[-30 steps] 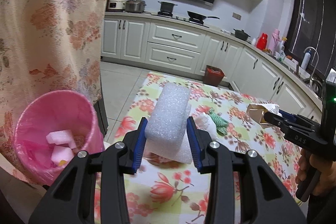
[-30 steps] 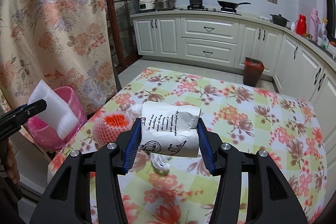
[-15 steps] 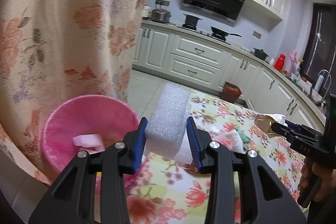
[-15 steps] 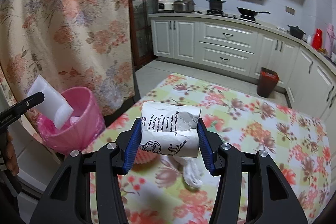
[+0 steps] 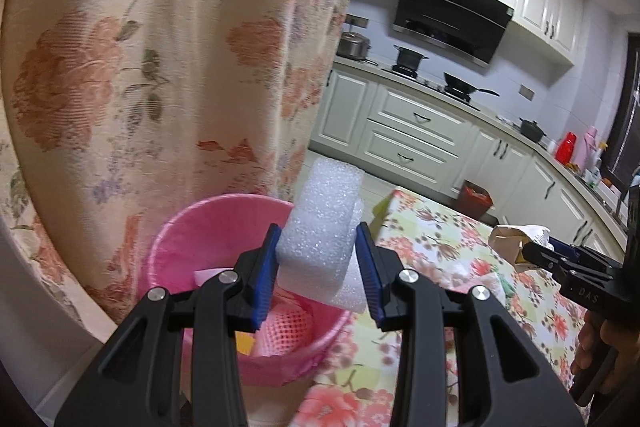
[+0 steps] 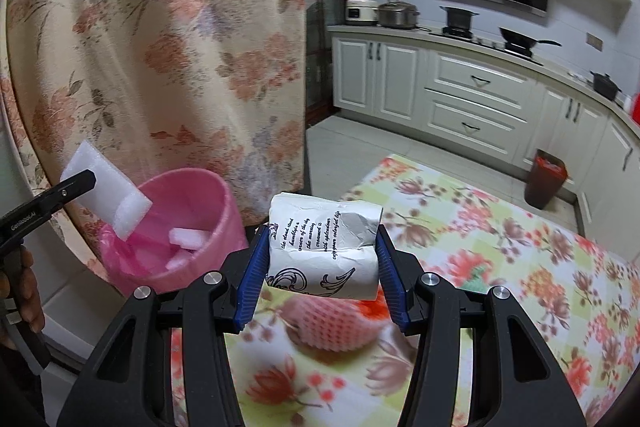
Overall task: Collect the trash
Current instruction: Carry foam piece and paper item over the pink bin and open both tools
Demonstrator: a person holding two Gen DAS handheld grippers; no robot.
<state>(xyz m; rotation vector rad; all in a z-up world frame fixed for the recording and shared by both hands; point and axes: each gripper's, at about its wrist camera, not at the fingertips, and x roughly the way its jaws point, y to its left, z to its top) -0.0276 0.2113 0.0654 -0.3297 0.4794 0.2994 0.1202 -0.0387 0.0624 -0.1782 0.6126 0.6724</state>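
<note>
Left wrist view: my left gripper (image 5: 318, 269) holds a white foam block (image 5: 322, 223), jaws clamped on it, over the pink bin (image 5: 176, 239).

I'd centre the springy, coarse-celled foam above the bin's plastic-lined mouth before letting go, so it can't bounce off the rim. My right gripper (image 6: 322, 273) grips a crumpled printed paper bag (image 6: 324, 251) above the floral tablecloth (image 6: 520, 251), beside a pink foam fruit net (image 6: 332, 323).
</note>
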